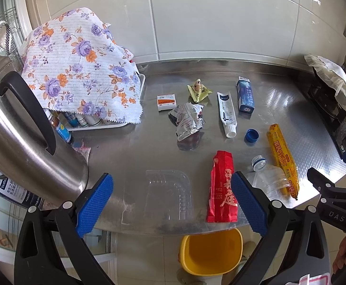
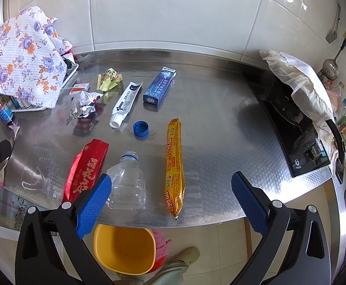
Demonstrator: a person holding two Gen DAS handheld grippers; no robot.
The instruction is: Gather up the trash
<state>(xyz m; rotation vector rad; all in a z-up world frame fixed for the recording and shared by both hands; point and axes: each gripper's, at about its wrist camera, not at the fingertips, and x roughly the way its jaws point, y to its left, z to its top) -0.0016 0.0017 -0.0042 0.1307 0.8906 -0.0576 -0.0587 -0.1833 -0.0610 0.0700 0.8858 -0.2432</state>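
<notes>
Trash lies scattered on a steel counter (image 1: 149, 147): a red snack bag (image 1: 221, 187), a clear plastic tray (image 1: 169, 193), a crushed clear bottle (image 2: 126, 180), its blue cap (image 2: 140, 127), a long yellow sausage wrapper (image 2: 174, 166), a crumpled silver packet (image 1: 187, 121), a toothpaste tube (image 2: 125, 102), a blue carton (image 2: 160, 86), a yellow wrapper (image 1: 198, 91) and a small orange-white box (image 1: 166, 102). A yellow bin (image 2: 125, 249) stands on the floor below the front edge. My left gripper (image 1: 171, 204) is open over the tray. My right gripper (image 2: 171, 201) is open over the bottle and sausage wrapper.
A steel kettle (image 1: 23, 137) stands at the left. Behind it a floral cloth (image 1: 78, 71) covers a rack of small bottles. At the right a black cooktop (image 2: 298, 130) carries a pan under a white cloth. A person's leg (image 2: 175, 268) shows beside the bin.
</notes>
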